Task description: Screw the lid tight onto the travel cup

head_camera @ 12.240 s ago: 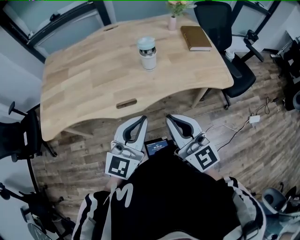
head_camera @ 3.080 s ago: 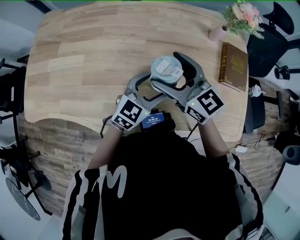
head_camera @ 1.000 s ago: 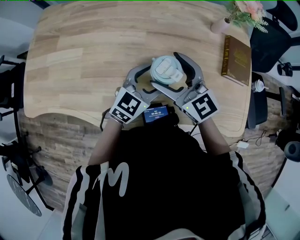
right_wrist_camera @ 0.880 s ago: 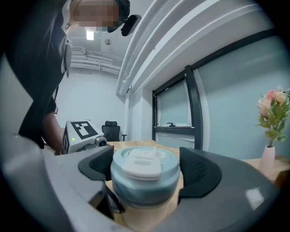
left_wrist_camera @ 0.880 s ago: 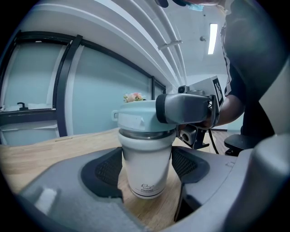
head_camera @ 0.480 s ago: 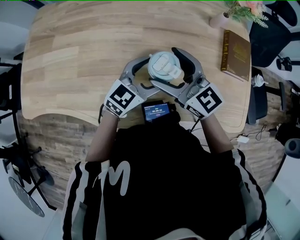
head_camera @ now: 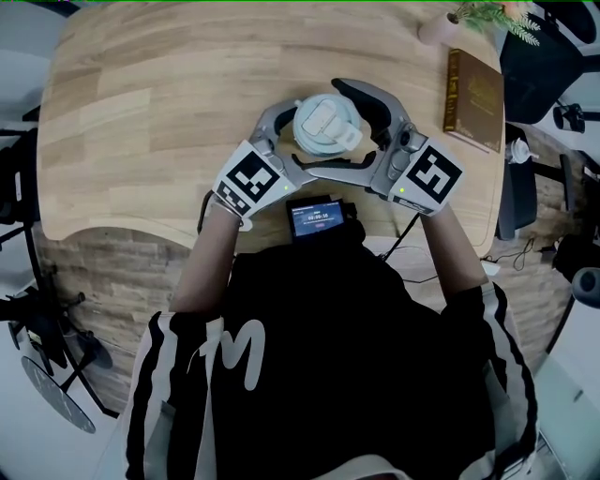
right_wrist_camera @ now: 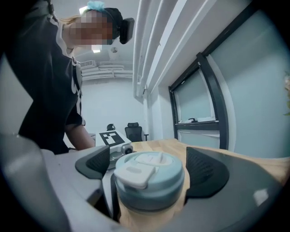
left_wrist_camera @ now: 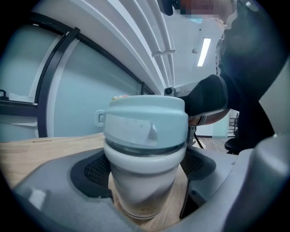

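Note:
The travel cup [head_camera: 323,127] stands upright on the wooden table [head_camera: 141,112], its pale blue lid [left_wrist_camera: 145,124] seated on the white body [left_wrist_camera: 145,186]. My left gripper [head_camera: 298,141] reaches in from the near left at body height. Its pads [left_wrist_camera: 93,170] flank the cup with a small gap on each side. My right gripper [head_camera: 349,127] comes from the near right at lid height, and its pads [right_wrist_camera: 204,172] stand just off the lid [right_wrist_camera: 147,179]. Both sets of jaws have just been opening with the cup still between them.
A brown book [head_camera: 473,86] lies on the table at the right, with a small vase of flowers [head_camera: 441,26] behind it. A small screen device [head_camera: 317,217] sits at the near table edge. Office chairs [head_camera: 553,47] stand beyond the right edge.
Both grippers' jaws have spread wider off the cup. The right gripper has swung a little to the right and away. The cup stays upright in the same spot.

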Demonstrator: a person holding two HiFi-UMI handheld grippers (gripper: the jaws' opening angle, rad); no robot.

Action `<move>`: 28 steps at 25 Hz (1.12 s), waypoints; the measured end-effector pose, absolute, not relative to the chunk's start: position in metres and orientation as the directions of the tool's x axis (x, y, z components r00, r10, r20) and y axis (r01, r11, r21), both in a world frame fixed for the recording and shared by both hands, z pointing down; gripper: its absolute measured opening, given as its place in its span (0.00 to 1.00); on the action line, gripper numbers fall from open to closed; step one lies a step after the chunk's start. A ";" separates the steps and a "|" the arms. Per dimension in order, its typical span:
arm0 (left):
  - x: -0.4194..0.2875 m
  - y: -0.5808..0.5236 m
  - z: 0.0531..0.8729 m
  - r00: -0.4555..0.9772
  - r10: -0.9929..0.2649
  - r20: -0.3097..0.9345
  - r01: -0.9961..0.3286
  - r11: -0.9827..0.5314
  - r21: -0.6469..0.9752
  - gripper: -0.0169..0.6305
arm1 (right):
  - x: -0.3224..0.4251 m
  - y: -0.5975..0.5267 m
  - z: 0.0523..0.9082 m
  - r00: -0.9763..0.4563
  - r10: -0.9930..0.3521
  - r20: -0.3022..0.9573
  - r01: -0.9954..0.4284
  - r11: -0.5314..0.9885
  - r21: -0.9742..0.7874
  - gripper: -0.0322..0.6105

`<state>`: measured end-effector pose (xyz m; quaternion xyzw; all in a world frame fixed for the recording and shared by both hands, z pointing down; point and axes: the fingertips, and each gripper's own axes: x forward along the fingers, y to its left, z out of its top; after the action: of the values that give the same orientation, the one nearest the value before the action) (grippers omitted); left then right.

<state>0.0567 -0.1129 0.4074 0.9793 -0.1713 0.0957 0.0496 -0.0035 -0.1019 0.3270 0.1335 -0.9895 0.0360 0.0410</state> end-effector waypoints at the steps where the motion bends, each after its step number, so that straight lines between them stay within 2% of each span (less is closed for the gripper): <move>1: 0.058 -0.113 0.408 0.925 -0.321 0.205 -0.339 -0.939 0.062 0.75 | -0.005 -0.101 0.324 -0.966 -0.238 0.097 -0.245 0.967 -0.068 0.84; 6: 0.064 -0.115 0.406 0.936 -0.300 0.184 -0.315 -0.947 0.060 0.75 | -0.010 -0.098 0.326 -0.983 -0.111 0.148 -0.119 0.992 -0.045 0.84; 14: 0.069 -0.116 0.409 0.946 -0.259 0.196 -0.272 -0.961 0.044 0.73 | -0.020 -0.095 0.327 -0.989 -0.012 0.144 -0.021 0.998 -0.064 0.84; 28: 0.067 -0.117 0.410 0.945 -0.264 0.192 -0.276 -0.961 0.035 0.72 | -0.027 -0.096 0.327 -0.989 -0.018 0.144 -0.024 0.999 -0.037 0.83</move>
<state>0.0675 -0.1168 0.4096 0.9857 -0.1370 0.0931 0.0305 -0.0272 -0.0964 0.3268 0.0105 -0.9971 0.0194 0.0722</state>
